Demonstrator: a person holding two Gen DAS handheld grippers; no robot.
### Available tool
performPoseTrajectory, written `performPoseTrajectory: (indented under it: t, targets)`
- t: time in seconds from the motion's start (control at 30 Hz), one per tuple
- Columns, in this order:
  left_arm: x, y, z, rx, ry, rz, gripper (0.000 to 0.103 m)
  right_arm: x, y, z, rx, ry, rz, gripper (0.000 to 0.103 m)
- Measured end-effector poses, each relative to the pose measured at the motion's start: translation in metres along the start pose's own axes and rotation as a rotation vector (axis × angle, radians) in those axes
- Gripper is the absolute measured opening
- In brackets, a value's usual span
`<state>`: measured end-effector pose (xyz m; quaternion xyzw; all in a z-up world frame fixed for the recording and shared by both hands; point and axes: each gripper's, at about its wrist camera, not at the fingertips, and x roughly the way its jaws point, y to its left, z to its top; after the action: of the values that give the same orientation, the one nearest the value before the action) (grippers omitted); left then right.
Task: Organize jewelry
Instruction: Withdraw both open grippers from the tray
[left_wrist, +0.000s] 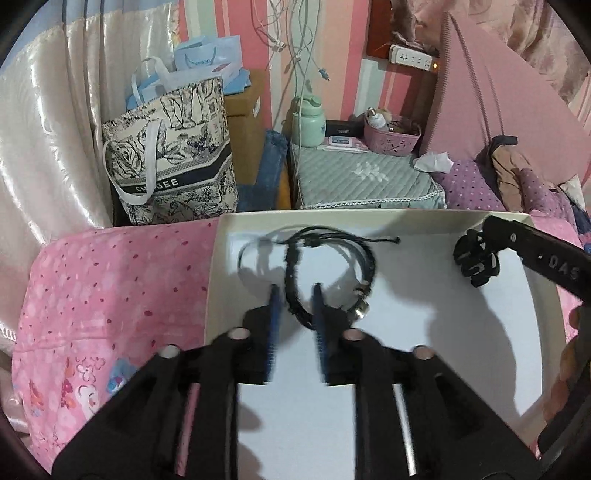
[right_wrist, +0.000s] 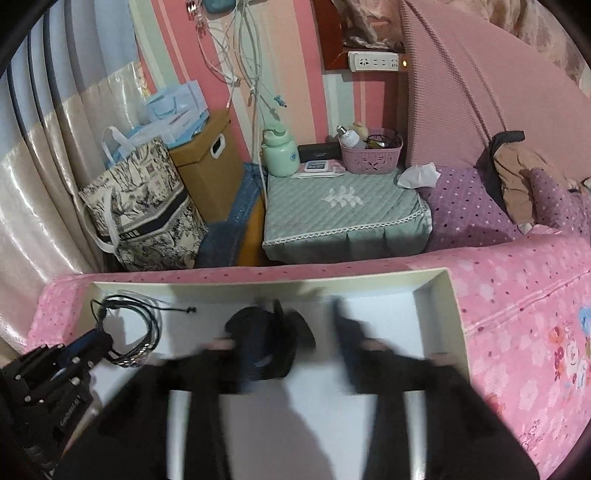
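Left wrist view: left gripper spread (slightly) astride a black bracelet in the white box; right gripper spread, hair claw between.

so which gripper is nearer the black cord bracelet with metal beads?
Left. The left gripper has its fingers either side of the black cord bracelet with metal beads in the white tray; the right gripper is further along the tray, over a black hair claw clip.

A floral tote bag beside a cardboard box; mint bottle, pink basket on the nightstand
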<state>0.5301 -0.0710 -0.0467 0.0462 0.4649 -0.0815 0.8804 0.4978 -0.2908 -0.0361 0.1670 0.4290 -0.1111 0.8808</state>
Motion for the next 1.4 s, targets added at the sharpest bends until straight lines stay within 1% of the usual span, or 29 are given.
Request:
performPoseTrajectory:
  t: [0.07, 0.1, 0.17, 0.2, 0.27, 0.3, 0.33, 0.37, 0.43, 0.5, 0.6, 0.67, 0.73, 0.83, 1.03, 1.13, 1.3, 1.4]
  targets:
    - [-0.011, -0.001, -0.003, 0.0, -0.018, 0.001, 0.037, -0.014, -0.007, -0.001, 0.012, -0.017, 0.004, 0.054]
    - [-0.017, -0.001, -0.004, 0.0, -0.025, -0.002, 0.041, -0.018, -0.009, -0.002, 0.014, -0.02, 0.006, 0.054]
    - [-0.038, -0.003, -0.007, 0.0, -0.056, 0.006, 0.062, -0.036, -0.016, -0.004, 0.017, -0.027, 0.005, 0.054]
    - [-0.048, -0.003, -0.009, 0.001, -0.078, 0.014, 0.067, -0.041, -0.018, -0.005, 0.015, -0.029, 0.003, 0.054]
    - [-0.075, -0.001, -0.015, 0.002, -0.125, 0.021, 0.084, -0.064, -0.023, -0.013, -0.015, -0.046, -0.016, 0.055]
    - [-0.091, 0.001, -0.021, -0.001, -0.149, 0.023, 0.087, -0.075, -0.026, -0.017, -0.032, -0.057, -0.03, 0.06]
    - [-0.102, 0.003, -0.025, -0.009, -0.165, 0.027, 0.095, -0.085, -0.028, -0.022, -0.047, -0.069, -0.044, 0.067]
    - [-0.112, 0.006, -0.03, -0.016, -0.181, 0.027, 0.1, -0.096, -0.029, -0.027, -0.06, -0.081, -0.059, 0.071]
    - [-0.136, 0.013, -0.045, -0.031, -0.207, 0.015, 0.1, -0.119, -0.032, -0.039, -0.077, -0.111, -0.082, 0.082]
    - [-0.153, 0.017, -0.059, -0.039, -0.212, 0.007, 0.1, -0.144, -0.037, -0.055, -0.084, -0.141, -0.085, 0.087]
    - [-0.182, 0.025, -0.086, -0.049, -0.23, 0.014, 0.1, -0.173, -0.041, -0.076, -0.097, -0.159, -0.1, 0.092]
    - [-0.194, 0.028, -0.1, -0.059, -0.238, 0.024, 0.1, -0.194, -0.042, -0.093, -0.114, -0.174, -0.11, 0.092]
    - [-0.206, 0.029, -0.118, -0.069, -0.253, 0.024, 0.1, -0.212, -0.042, -0.111, -0.125, -0.202, -0.134, 0.096]
    - [-0.218, 0.026, -0.141, -0.064, -0.26, 0.026, 0.1, -0.23, -0.042, -0.134, -0.139, -0.228, -0.173, 0.096]
    - [-0.229, 0.013, -0.176, -0.054, -0.257, 0.015, 0.1, -0.243, -0.043, -0.17, -0.149, -0.225, -0.213, 0.096]
    - [-0.226, 0.007, -0.191, -0.032, -0.249, 0.012, 0.1, -0.242, -0.049, -0.186, -0.138, -0.232, -0.196, 0.096]
    - [-0.215, 0.008, -0.207, -0.041, -0.237, -0.005, 0.1, -0.234, -0.054, -0.196, -0.11, -0.231, -0.178, 0.096]
    - [-0.204, 0.009, -0.215, -0.041, -0.226, 0.005, 0.1, -0.228, -0.056, -0.2, -0.102, -0.231, -0.168, 0.097]
